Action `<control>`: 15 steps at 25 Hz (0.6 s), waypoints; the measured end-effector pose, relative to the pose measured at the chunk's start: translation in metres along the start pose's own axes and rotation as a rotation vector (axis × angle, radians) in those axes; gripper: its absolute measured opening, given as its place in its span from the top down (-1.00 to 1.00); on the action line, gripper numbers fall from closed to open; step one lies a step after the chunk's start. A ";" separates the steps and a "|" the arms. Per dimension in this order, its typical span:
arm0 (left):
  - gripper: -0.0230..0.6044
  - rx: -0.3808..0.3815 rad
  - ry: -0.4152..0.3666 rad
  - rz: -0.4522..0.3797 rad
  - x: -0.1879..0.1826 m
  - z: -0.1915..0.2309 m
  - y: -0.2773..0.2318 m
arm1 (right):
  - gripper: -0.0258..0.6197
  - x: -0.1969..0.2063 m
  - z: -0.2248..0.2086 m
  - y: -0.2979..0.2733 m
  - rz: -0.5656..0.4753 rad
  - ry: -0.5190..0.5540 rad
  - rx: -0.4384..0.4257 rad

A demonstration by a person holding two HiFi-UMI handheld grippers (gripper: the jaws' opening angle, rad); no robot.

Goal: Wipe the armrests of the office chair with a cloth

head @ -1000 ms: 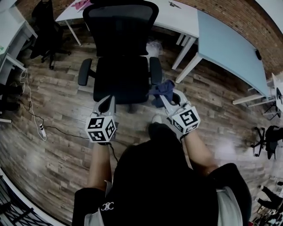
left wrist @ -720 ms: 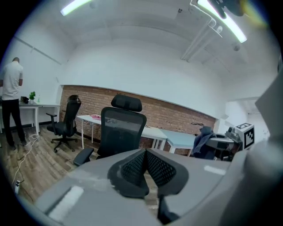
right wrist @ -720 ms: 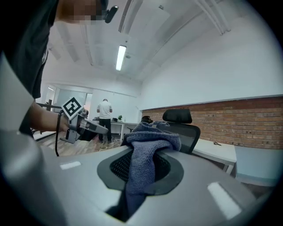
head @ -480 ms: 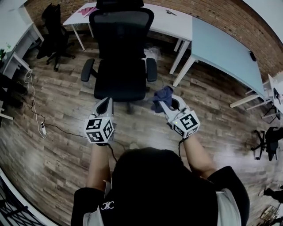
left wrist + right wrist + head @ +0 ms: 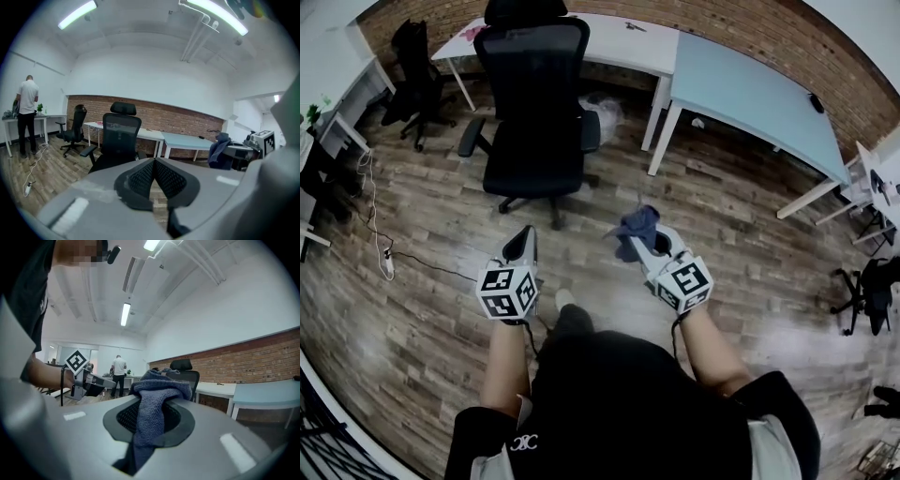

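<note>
The left tongs [image 5: 528,236] are pressed together on nothing, probably spare for steadying. The black mesh office chair [image 5: 534,94] stands on the wooden floor [image 5: 722,216] well ahead, its armrests [image 5: 471,138] out of reach. The right tongs [image 5: 639,246] pinch the crumpled blue cloth [image 5: 636,225], ready to wipe.

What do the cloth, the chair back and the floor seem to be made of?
The cloth looks like blue terry or microfibre: nubby matte weave, soft folds. The chair back looks like black mesh in a plastic frame: the wall shows faintly through it. The floor looks like wood planks or wood-look laminate, with grain, seams and a slight sheen; which one I cannot tell.
</note>
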State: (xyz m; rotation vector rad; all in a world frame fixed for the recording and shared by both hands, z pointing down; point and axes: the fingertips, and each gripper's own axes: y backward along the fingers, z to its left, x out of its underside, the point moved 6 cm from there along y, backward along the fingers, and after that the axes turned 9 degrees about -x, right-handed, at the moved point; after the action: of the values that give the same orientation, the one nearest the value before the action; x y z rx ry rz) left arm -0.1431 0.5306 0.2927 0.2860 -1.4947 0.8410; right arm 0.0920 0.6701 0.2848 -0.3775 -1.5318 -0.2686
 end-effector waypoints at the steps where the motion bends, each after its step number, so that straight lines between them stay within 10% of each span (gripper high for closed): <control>1: 0.91 -0.013 0.002 0.010 0.009 -0.008 0.014 | 0.76 0.003 0.006 0.012 -0.003 -0.008 -0.009; 15: 0.91 -0.142 -0.001 0.061 0.063 -0.042 0.154 | 0.76 0.007 0.090 0.077 -0.053 -0.041 -0.097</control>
State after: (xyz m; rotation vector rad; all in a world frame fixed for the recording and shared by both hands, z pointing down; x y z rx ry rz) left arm -0.2193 0.6846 0.2980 0.1362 -1.5617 0.7788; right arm 0.0408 0.7774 0.2860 -0.4215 -1.5745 -0.3791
